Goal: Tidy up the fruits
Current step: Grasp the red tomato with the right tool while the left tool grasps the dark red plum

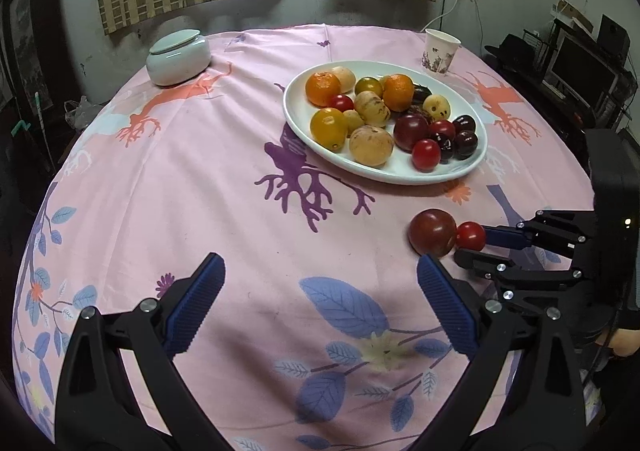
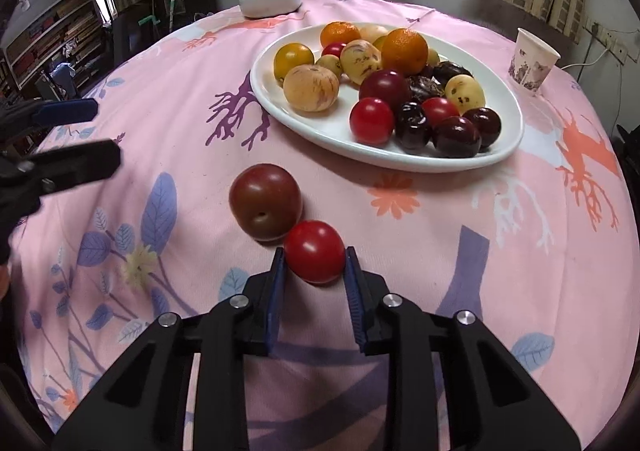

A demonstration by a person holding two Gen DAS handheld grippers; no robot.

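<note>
Right gripper [image 2: 315, 263] clamped on red tomato [image 2: 314, 251], touching plum [image 2: 265, 207] on cloth [image 2: 440, 251] near plate [image 2: 280, 107]. Left gripper [image 1: 320, 283] wide, empty. Lift straight, avoid nudging plum.

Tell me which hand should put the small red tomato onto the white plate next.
Right. The right gripper already has its jaws closed on the small red tomato, beside the dark tomato, with the white plate just ahead. The left gripper is open, holds nothing, and sits farther from it.
</note>
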